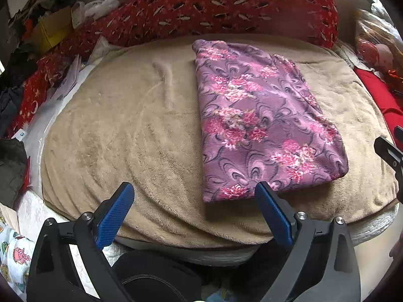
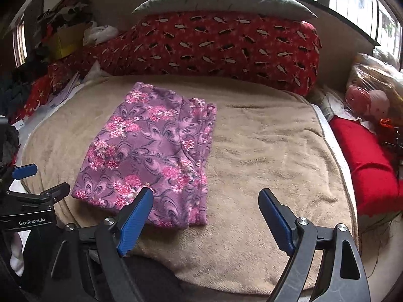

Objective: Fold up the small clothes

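Note:
A purple garment with pink flowers (image 1: 262,123) lies folded into a long rectangle on the tan fleece blanket (image 1: 131,136). It also shows in the right wrist view (image 2: 151,151), left of centre. My left gripper (image 1: 195,191) is open and empty, above the blanket's near edge, its right finger just in front of the garment's near end. My right gripper (image 2: 205,196) is open and empty, its left finger over the garment's near right corner. The left gripper's body shows at the left edge of the right wrist view (image 2: 27,201).
A long red patterned pillow (image 2: 221,47) lies along the back of the blanket. A red cloth (image 2: 365,161) and bagged items (image 2: 372,88) lie at the right. Clothes, papers and a yellow box (image 1: 50,30) pile up at the left.

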Available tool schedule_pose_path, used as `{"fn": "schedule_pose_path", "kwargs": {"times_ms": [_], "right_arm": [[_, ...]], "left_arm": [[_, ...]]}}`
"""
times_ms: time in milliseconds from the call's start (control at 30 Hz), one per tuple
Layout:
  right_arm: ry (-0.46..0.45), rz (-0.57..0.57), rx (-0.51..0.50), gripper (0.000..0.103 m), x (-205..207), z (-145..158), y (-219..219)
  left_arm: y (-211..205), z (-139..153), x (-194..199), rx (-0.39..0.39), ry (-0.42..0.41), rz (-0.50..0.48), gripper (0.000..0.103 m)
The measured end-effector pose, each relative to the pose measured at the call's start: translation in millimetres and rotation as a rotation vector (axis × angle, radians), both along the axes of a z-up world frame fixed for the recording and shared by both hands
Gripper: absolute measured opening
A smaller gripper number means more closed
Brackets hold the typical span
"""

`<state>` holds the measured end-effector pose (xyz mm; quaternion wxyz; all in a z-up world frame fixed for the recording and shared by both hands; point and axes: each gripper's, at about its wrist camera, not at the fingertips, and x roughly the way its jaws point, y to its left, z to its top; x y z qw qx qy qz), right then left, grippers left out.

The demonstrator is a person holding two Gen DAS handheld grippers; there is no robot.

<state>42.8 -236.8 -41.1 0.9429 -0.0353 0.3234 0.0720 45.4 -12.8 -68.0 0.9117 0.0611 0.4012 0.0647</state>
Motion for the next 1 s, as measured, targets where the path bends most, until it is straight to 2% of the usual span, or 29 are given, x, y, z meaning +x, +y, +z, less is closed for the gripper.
{"fn": "schedule_pose_path", "kwargs": {"times_ms": [267, 767, 867, 1000], "right_arm": [[0.021, -0.026, 0.047, 0.088, -8, 0, -14], [0.043, -0.015, 0.091, 0.088, -11, -2, -14], [0.040, -0.020, 0.097, 0.088, -12, -1, -15], [0.041, -0.029, 0.102, 0.088, -13, 0, -18]], "left_arm": [[-6, 6, -5, -0.049, 0.001, -0.033, 0.098], [-19, 13, -15, -0.137, 0.023, -0.124, 0.098], [-21, 19, -20, -0.175, 0.013, -0.134, 0.098], [-25, 21, -23, -0.166, 0.000, -0.131, 0.098]]}}
